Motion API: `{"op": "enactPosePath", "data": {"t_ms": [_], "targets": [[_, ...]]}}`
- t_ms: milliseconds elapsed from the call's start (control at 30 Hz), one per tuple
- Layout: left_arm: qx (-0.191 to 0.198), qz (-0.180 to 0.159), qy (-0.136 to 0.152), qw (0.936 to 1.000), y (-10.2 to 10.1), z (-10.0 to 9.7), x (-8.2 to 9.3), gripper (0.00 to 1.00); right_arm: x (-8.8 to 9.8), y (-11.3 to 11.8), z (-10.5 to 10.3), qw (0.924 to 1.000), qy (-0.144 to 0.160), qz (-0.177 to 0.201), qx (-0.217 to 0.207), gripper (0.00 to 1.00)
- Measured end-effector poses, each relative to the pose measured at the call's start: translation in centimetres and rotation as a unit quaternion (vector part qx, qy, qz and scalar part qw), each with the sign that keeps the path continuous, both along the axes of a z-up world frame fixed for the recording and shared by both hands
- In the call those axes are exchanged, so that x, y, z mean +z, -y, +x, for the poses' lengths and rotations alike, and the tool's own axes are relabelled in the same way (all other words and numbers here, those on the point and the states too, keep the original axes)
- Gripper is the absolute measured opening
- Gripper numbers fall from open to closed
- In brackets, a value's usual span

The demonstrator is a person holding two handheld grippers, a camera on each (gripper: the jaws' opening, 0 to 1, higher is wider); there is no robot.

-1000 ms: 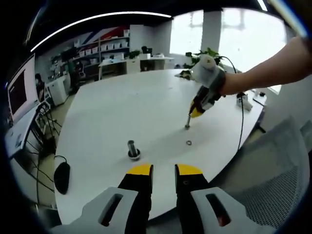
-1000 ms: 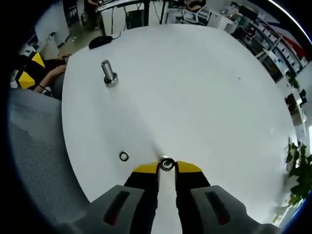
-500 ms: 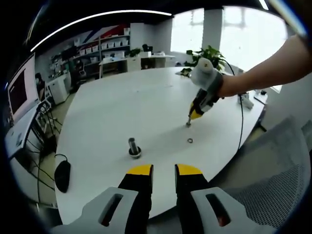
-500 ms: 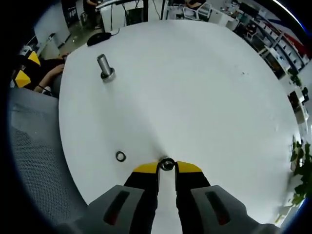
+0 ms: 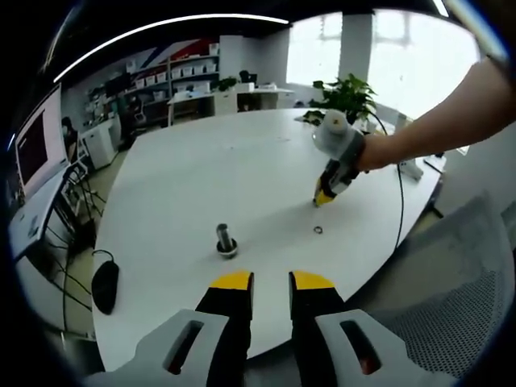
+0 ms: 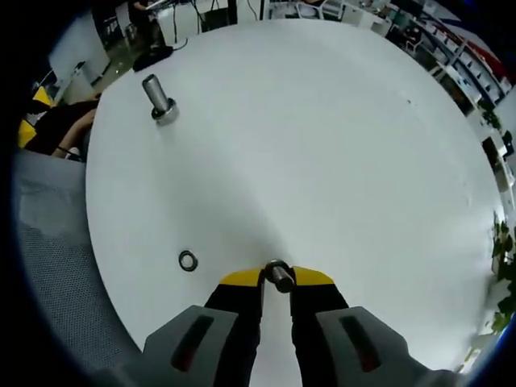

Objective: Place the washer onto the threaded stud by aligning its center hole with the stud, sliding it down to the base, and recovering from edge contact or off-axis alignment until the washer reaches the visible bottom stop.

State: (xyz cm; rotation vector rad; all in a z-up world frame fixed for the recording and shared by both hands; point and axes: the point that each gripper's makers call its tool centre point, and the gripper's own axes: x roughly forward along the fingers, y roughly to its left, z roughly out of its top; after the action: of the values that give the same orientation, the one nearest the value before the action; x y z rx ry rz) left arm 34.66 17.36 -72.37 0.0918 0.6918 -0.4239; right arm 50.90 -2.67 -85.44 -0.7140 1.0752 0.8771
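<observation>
Standing upright on table (image 6: 339,145): stud (image 6: 158,98)

My left gripper (image 5: 270,280): black jaws, yellow tips, grey slotted shells. My right gripper (image 6: 276,276): the same build, reddish slots. In the left gripper view, a bare forearm (image 5: 439,113), black cable (image 5: 399,201) trailing.

White round table (image 5: 201,169), bright windows (image 5: 387,56), shelving (image 5: 173,76), potted plant (image 5: 347,93)
</observation>
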Motion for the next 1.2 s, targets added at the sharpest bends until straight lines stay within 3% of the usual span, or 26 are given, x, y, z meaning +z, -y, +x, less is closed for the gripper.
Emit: {"op": "enactPosePath", "data": {"t_ms": [533,833,1200], "targets": [[-0.003,-0.001,-0.004,1.0,0.1,-0.1,-0.1,0.15,0.6,1.4,-0.2,0.9999,0.004,0.004,-0.014,0.17],[-0.003,-0.004,-0.001,1.0,0.1,-0.1,0.0,0.15,0.8,1.9,-1.3,0.9998,0.0,0.002,-0.019,0.17],[-0.003,-0.011,0.004,0.9999,0.2,0.1,0.3,0.15,0.6,-0.5,-4.2,0.9996,-0.02,0.02,-0.008,0.19]]}}
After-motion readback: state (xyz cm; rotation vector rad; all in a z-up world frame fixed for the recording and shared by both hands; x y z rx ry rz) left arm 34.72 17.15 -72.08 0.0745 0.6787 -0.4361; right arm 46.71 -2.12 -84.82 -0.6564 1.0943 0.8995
